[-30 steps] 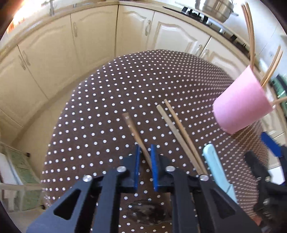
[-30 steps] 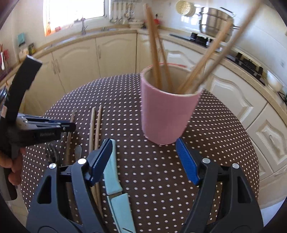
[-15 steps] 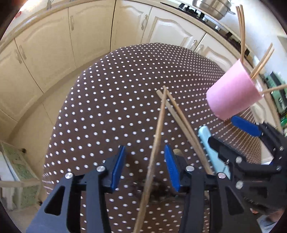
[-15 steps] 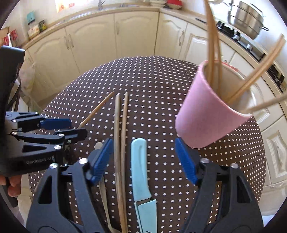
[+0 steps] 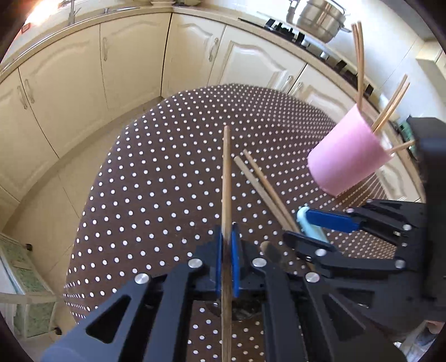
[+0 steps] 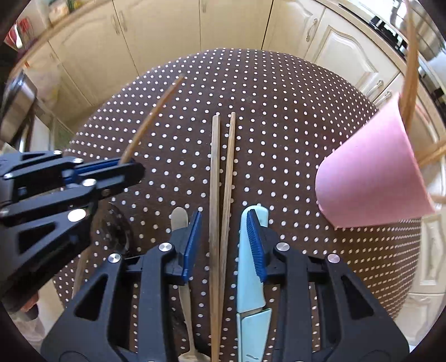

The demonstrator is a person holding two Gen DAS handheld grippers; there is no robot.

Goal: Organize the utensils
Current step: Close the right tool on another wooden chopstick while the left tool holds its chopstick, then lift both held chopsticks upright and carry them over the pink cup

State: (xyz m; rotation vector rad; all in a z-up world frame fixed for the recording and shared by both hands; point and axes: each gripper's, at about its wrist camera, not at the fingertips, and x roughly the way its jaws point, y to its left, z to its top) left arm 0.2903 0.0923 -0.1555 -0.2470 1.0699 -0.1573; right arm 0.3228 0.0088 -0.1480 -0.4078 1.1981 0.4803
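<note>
My left gripper (image 5: 227, 250) is shut on a thin wooden stick (image 5: 226, 172), which rises off the dotted brown table (image 5: 156, 181); the right wrist view shows that gripper (image 6: 131, 170) and stick (image 6: 150, 119) at left. My right gripper (image 6: 224, 236) points down over two wooden chopsticks (image 6: 220, 167) lying side by side. Its jaws are closing, the chopsticks lie between them, and the pads stand apart from the wood. A light blue knife (image 6: 251, 286) lies under its right finger. The pink cup (image 6: 370, 178) with several chopsticks stands to the right.
A metal spoon (image 6: 178, 217) lies just left of the two chopsticks. Cream kitchen cabinets (image 5: 125, 64) curve behind the round table, with a steel pot (image 5: 317, 16) on the hob. The table's far half (image 6: 278, 105) carries nothing.
The left jaws opened, then shut on the stick, which now stands up off the table. The right gripper moved left from the cup over the two chopsticks and its jaws narrowed.
</note>
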